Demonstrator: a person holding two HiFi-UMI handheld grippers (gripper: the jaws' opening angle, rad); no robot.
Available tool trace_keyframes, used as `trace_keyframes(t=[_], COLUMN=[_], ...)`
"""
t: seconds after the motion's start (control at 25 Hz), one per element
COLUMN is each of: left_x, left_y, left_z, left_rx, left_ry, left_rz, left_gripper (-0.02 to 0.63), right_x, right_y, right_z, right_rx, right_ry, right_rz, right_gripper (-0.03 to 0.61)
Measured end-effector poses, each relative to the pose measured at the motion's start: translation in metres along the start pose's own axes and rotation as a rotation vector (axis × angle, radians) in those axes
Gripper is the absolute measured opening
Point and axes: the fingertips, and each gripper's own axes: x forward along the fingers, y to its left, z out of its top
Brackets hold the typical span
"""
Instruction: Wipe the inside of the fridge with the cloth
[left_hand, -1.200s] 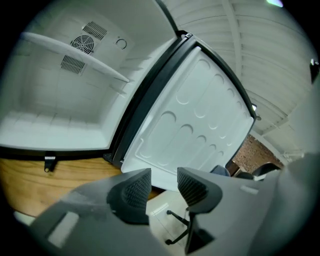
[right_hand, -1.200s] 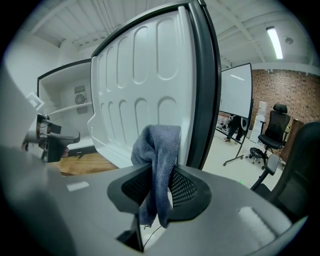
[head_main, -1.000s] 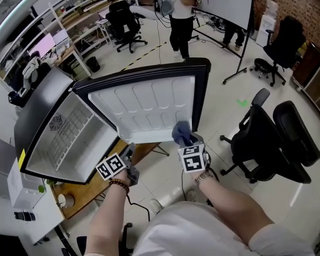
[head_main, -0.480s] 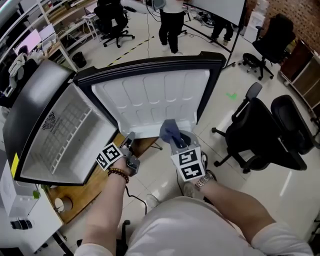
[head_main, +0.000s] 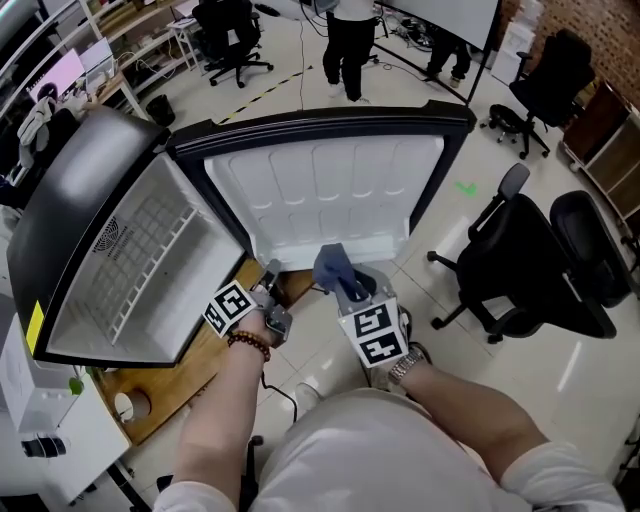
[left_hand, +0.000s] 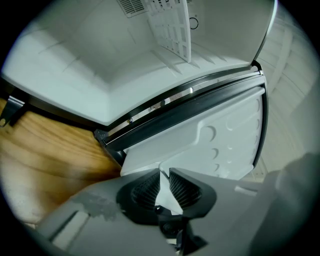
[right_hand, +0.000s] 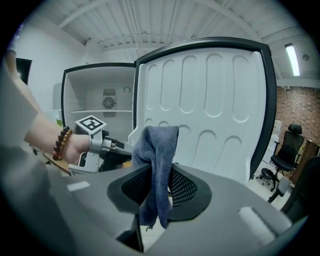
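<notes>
Faces a small black fridge (head_main: 60, 220) at 9 o'clock in the head view, set on a wooden worktop (head_main: 190, 390), with its door (head_main: 330, 190) swung wide open toward 12 o'clock and the white moulded liner turned to the camera. Sees inside it a wire shelf (head_main: 150, 265) and a round fan grille (head_main: 112, 235) on the back wall. Holds the right gripper (head_main: 347, 292) near 6 o'clock, in front of the door's lower edge, jaws clamped on a blue-grey cloth (head_main: 333, 266). Finds, in the right gripper view, that cloth folded over between the ribbed pads, one bunch standing above the jaws and a tail hanging below, clear of the door and outside the fridge. Holds the left gripper (head_main: 270, 283) at 7 o'clock, just beside the right one, by the hinge-side lower corner of the door. Has just been closing those jaws; shows them, in the left gripper view, drawn nearly together on the door's thin white lower edge, only that sliver between the pads. Wears a bead bracelet (head_main: 252, 344) on the left wrist and a metal watch (head_main: 402, 368) on the right. Leaves two black office chairs (head_main: 545, 270) at 3 o'clock on the pale floor (head_main: 400, 90), and another person's legs (head_main: 345, 50) at 12 o'clock beyond the door.
</notes>
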Motion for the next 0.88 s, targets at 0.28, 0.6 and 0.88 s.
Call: trace_keyframes(t=[0.28,0.6,0.88], left_x=[-0.018,-0.029,-0.033], left_y=[-0.009,-0.025,-0.041], left_z=[-0.009,-0.008,-0.002], left_rx=[0.015,0.033,0.04], left_ry=[0.035,0.062,0.074], left_rz=[-0.053,-0.122,-0.181], left_gripper=[0.054,0.049,0.049], right_x=[0.003,0.01,0.017], right_y=[0.026,0.048,0.058], right_z=[0.011,0.028,0.046], right_rx=[-0.023,-0.03,-0.031], right_ry=[-0.026,-0.058,-0.084], right_rz=[0.05,0.09,0.1], right_gripper=[0.091,0.091,0.091])
